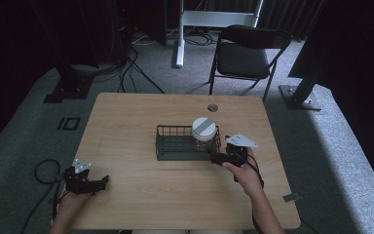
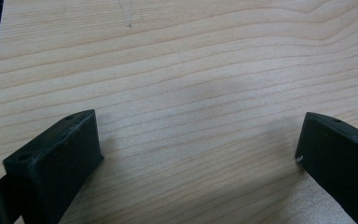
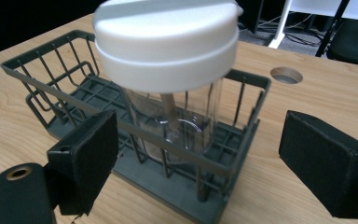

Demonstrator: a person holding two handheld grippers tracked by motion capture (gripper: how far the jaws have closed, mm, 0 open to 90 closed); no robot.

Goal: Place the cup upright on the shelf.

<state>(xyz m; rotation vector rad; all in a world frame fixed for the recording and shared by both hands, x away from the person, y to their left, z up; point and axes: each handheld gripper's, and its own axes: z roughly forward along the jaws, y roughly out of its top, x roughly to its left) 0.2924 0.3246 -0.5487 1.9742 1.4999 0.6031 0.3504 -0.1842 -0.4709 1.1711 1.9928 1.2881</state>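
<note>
My left gripper (image 1: 88, 183) rests wide over bare counter (image 2: 191, 70). My right gripper (image 3: 196, 163), fingers wide and empty, faces the jar (image 3: 172, 84) standing in the basket (image 3: 46, 70). Risk: fingers snag the wire rim, tipping the jar.

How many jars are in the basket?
1. A clear glass jar with a white round lid stands at the right end of the dark grey wire basket, just ahead of the open right claw.
</note>
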